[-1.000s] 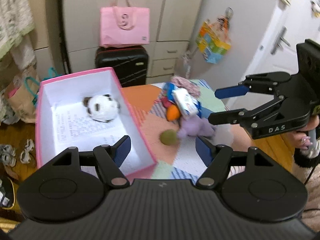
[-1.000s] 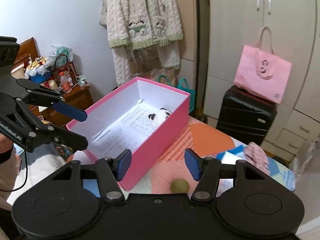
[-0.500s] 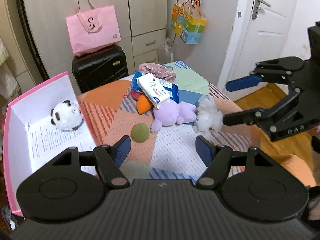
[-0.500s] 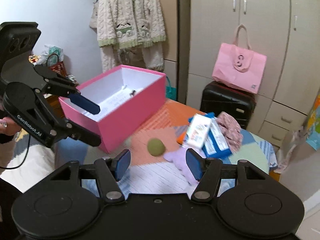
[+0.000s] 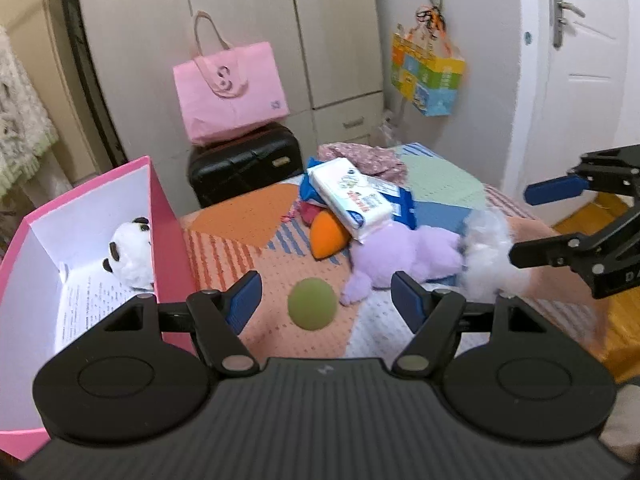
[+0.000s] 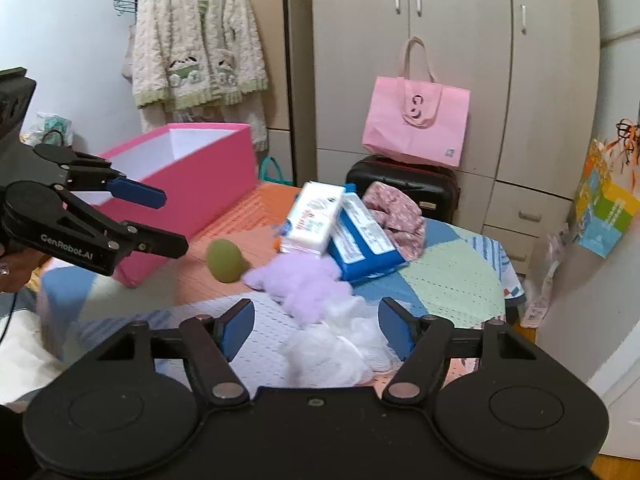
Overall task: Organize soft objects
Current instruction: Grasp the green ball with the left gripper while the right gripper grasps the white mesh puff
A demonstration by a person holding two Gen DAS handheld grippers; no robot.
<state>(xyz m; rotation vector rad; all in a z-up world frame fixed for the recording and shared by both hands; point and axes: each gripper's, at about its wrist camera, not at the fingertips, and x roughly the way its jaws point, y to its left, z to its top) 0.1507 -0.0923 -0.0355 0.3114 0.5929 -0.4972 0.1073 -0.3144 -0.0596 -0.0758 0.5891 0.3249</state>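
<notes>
A green ball (image 5: 312, 303) lies on the patchwork table cover, and my left gripper (image 5: 326, 298) hangs open just above and before it, its fingers to either side of it in the picture. My right gripper (image 6: 316, 320) is open with its jaws opening. A white fluffy tuft (image 6: 336, 348) sits low between its fingers, untouched by the pads. A purple plush (image 6: 300, 280) lies beside the tuft. Behind are a white tissue pack (image 5: 350, 196), a blue pack (image 6: 364, 240), an orange toy (image 5: 326, 234) and a floral cloth (image 6: 396, 212). The pink box (image 5: 168, 216) at the left holds a panda plush (image 5: 130, 256).
A black suitcase (image 5: 244, 168) with a pink tote bag (image 5: 230, 88) on it stands behind the table, before the wardrobe. A colourful bag (image 5: 428, 76) hangs on the wall near the white door (image 5: 580, 80). A fleecy jacket (image 6: 196, 36) hangs beyond the box.
Both grippers have come down toward the pile of soft things. The left view has swung from the box to the green ball. The right jaws have spread wider over the white tuft.
</notes>
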